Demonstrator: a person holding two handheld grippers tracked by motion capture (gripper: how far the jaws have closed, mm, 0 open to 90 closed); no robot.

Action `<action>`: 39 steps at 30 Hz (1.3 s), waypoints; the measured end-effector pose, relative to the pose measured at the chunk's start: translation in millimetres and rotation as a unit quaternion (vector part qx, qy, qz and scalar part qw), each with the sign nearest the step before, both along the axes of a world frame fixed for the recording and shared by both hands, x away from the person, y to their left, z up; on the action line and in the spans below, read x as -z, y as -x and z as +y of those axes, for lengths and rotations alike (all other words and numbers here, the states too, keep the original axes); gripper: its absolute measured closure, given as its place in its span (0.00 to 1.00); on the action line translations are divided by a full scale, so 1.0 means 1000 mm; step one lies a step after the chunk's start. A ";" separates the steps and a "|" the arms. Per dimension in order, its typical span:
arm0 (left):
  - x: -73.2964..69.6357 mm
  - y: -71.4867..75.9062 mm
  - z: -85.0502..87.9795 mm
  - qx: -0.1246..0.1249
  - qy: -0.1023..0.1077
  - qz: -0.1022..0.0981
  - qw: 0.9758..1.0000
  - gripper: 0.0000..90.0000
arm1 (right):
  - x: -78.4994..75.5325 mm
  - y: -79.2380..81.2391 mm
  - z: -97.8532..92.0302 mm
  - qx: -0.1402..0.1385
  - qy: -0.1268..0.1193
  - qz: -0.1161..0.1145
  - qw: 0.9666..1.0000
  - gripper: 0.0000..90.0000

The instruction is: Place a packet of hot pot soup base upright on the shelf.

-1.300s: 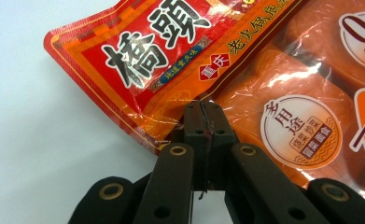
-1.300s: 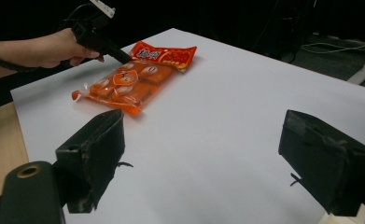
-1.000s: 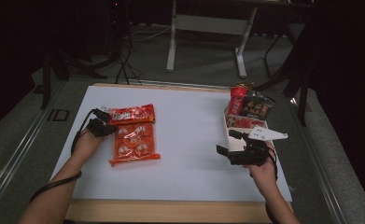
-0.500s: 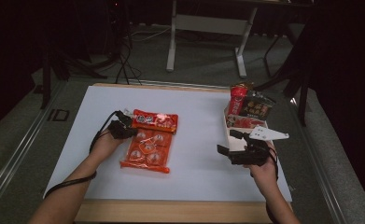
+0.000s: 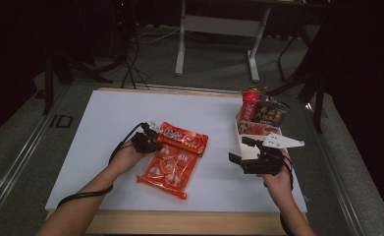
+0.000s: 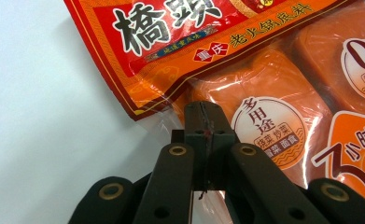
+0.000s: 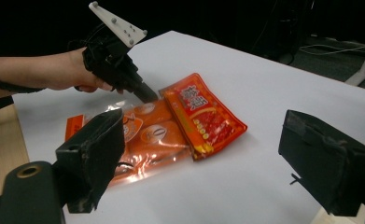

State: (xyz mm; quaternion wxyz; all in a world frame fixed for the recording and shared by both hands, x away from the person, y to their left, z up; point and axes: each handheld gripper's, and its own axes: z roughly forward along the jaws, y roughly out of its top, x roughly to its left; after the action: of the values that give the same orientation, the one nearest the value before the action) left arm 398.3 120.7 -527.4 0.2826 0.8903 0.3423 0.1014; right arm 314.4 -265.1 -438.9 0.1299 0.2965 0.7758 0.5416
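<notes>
Pinching the clear edge of the orange seasoning pack (image 6: pixel 283 116) with my left gripper (image 6: pixel 203 133), jaws clamped, lets me drag it across the bench (image 5: pixel 81 128). Right gripper (image 5: pixel 243 155) waits, jaws apart, by the snack box (image 5: pixel 251 129).

Sauce packet (image 5: pixel 183 138) overlapping the cube pack's (image 5: pixel 167 169) far end, snack box (image 5: pixel 256 129) well right.

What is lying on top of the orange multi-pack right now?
The red sauce packet overlaps the orange multi-pack's far end, hiding that end. The left gripper is pinched shut on its clear edge.
</notes>
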 end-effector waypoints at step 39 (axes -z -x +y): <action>-0.006 0.079 0.023 0.043 0.024 0.080 0.996 1.00 | 0.000 0.000 0.005 -0.008 0.011 -0.014 1.000 0.18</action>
State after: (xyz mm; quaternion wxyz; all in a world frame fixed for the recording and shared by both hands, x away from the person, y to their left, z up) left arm 319.2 144.0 -521.6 0.2799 0.9023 0.3278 0.0098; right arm 313.9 -260.4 -438.5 0.1402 0.2813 0.7822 0.5379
